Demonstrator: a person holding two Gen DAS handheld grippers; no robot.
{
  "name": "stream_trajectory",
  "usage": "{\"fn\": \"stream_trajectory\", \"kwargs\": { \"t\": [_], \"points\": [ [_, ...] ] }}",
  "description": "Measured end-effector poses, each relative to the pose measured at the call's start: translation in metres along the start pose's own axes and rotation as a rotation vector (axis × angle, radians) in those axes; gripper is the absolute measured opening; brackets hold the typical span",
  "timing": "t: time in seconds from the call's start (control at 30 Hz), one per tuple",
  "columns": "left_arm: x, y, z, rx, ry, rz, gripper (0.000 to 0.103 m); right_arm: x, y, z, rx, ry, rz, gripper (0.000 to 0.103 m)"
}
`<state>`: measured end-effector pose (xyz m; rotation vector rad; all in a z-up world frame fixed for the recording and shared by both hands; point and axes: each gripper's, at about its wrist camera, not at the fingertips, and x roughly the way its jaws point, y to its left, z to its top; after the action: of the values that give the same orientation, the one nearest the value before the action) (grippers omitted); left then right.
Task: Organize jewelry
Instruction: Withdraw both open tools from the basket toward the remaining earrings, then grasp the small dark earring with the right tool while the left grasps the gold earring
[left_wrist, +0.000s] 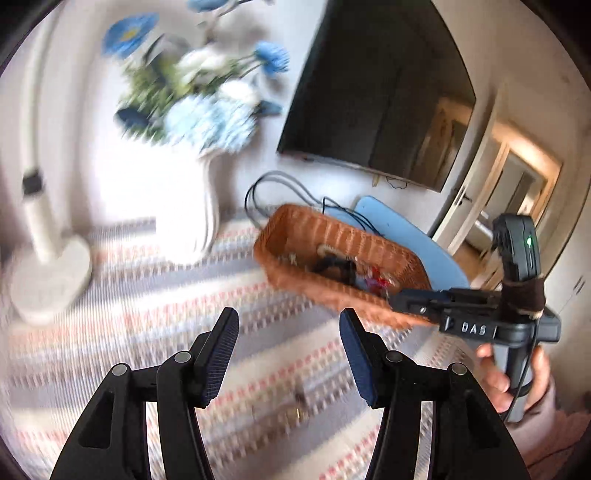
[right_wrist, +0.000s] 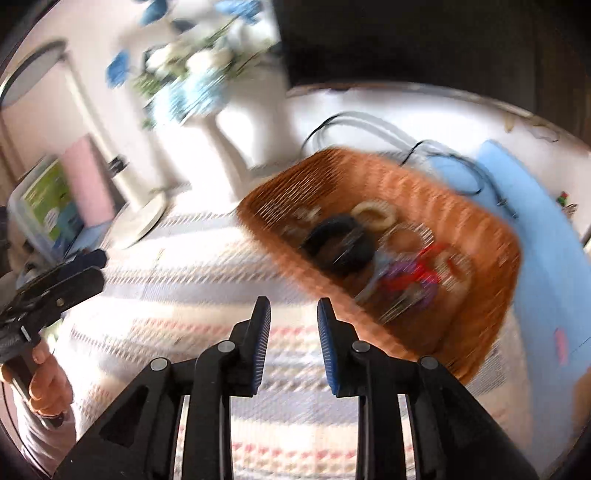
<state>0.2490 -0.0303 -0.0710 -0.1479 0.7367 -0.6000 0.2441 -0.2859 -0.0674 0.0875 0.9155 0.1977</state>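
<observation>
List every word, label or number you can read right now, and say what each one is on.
"DAS": white letters on the black body of the right gripper, seen from the left wrist view.
Green and blue label on the clear box at the left edge of the right wrist view: print is there, but too blurred to read.
Nothing else in either view carries legible text.

Both grippers' jaws apart, empty

Jewelry (right_wrist: 391, 254) in basket (right_wrist: 491, 236), vase (left_wrist: 184, 206) left of it
</observation>
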Motion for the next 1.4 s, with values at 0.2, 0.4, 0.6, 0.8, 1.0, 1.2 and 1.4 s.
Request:
{"fn": "stream_trajectory", "kwargs": {
  "t": [0.2, 0.4, 0.6, 0.8, 1.0, 1.2, 1.4],
  "points": [
    [0.016, 0.003, -0.04, -0.001, 0.106, 0.004, 0.058, 0.024, 0.034, -0.032, -0.034, 0.097, 0.068, 0.028],
    [0.031, 0.013, -0.06, -0.03, 0.108, -0.025, 0.058, 0.054, 0.044, -0.041, -0.02, 0.175, 0.134, 0.028],
    [0.04, 0.007, -0.069, 0.013, 0.131, 0.068, 0.052, 0.08, 0.046, -0.04, -0.016, 0.201, 0.153, 0.028],
    [0.031, 0.025, -0.068, -0.073, 0.103, 0.076, 0.052, 0.093, 0.058, -0.035, -0.04, 0.213, 0.16, 0.028],
    [0.032, 0.04, -0.067, -0.169, 0.128, 0.051, 0.052, 0.096, 0.079, -0.037, -0.138, 0.178, 0.08, 0.027],
    [0.031, 0.05, -0.068, -0.223, 0.127, 0.032, 0.052, 0.094, 0.098, -0.047, -0.25, 0.151, 0.018, 0.024],
    [0.032, 0.044, -0.069, -0.195, 0.14, 0.013, 0.052, 0.089, 0.085, -0.046, -0.21, 0.142, 0.033, 0.012]
  ]
}}
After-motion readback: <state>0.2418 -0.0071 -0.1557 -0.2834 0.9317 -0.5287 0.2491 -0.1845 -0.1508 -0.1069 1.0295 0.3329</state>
